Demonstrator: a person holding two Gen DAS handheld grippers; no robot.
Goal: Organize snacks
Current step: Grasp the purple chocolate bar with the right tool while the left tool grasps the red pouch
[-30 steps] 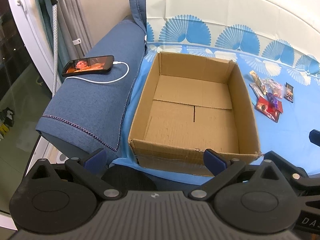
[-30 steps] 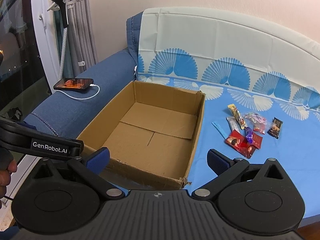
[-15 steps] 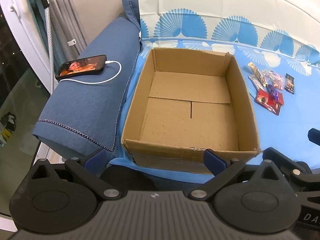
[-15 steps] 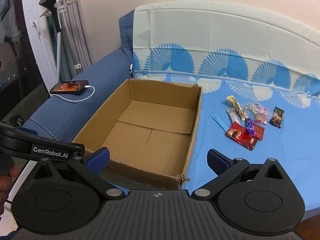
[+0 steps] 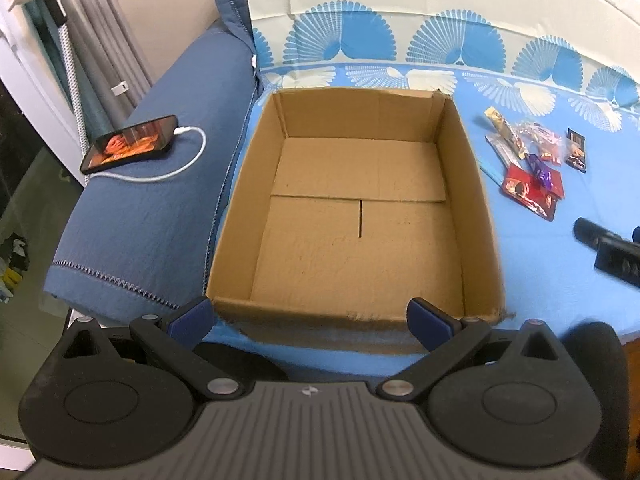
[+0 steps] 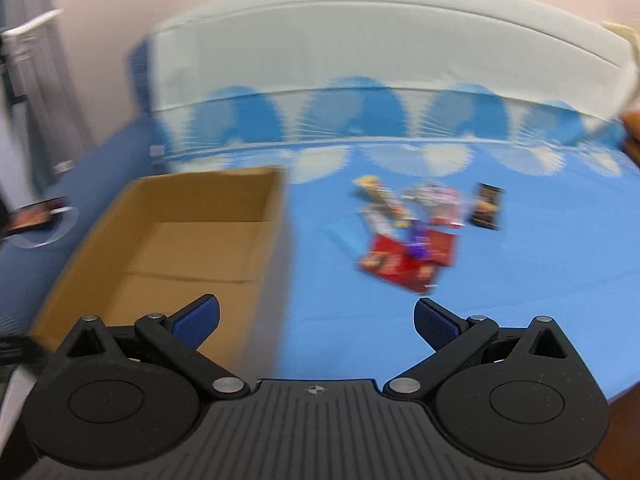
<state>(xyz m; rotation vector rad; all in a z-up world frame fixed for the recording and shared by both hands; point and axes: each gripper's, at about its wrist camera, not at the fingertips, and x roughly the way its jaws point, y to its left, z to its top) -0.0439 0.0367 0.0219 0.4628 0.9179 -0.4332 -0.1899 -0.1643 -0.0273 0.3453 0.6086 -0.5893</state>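
Two grippers are in play and neither carries anything: our left gripper (image 5: 310,316) has its jaws spread wide just short of the near wall of the cardboard box (image 5: 478,184), and our right gripper (image 6: 316,320) is equally wide, with only blue cloth between its fingers. We judge the left one is parked at the box front so that it can steady the carton, which looks light and could slide on the smooth blue sheet (image 5: 560,264) once things drop in. Our right wrist view is smeared, so we take its details loosely, but it faces the snacks (image 6: 408,236), which lie in a loose pile on the sheet, just right of the box and apart from its wall. We count a red packet (image 5: 530,192) nearest us, a purple-wrapped sweet on top of it, a dark bar (image 5: 577,155) off to the far right, and some clear and yellow wrappers behind; several overlap, so picking one cleanly will call for a low, flat approach at an edge. Nothing sits inside the box, so by our reckoning the sorting has not begun. Off to the left a phone (image 5: 130,149) lies charging on the blue armrest (image 5: 152,220), well away from the work, and we should keep our left elbow clear of its white cable (image 5: 188,160)
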